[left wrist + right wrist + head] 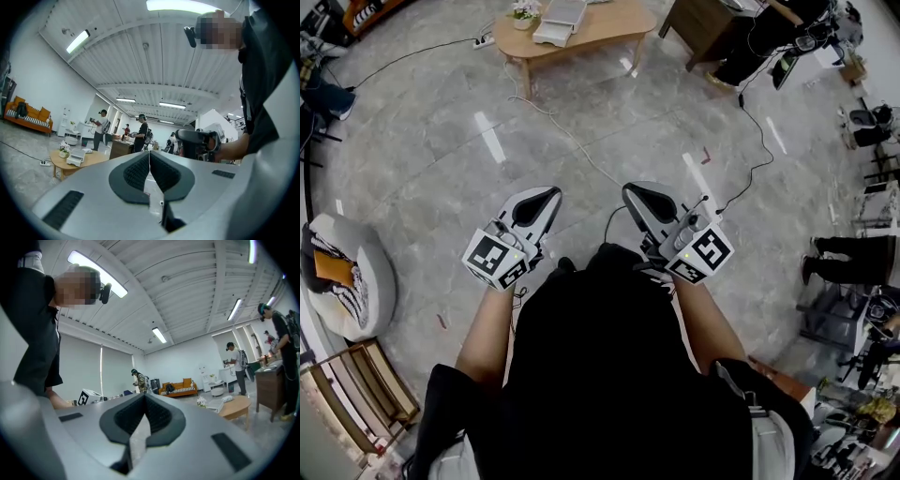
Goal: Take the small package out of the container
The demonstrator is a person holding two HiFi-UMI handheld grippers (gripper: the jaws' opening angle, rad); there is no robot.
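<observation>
A white box-like container (560, 21) rests on a low wooden table (600, 28) at the far end of the floor. It also shows in the left gripper view as the container (76, 158) and in the right gripper view as the container (225, 400). No small package can be made out. I hold both grippers close to my body, well short of the table and tilted up. My left gripper (539, 202) is shut with nothing between its pads (140, 169). My right gripper (642, 199) is shut too and holds nothing, its pads (154, 414) meeting at the tip.
A power strip and cable (534, 103) run across the marble floor between me and the table. A small flower pot (523, 14) stands on the table. A cushioned seat (347, 277) lies at the left, a wooden rack (356, 398) at the lower left. People and desks stand at the right.
</observation>
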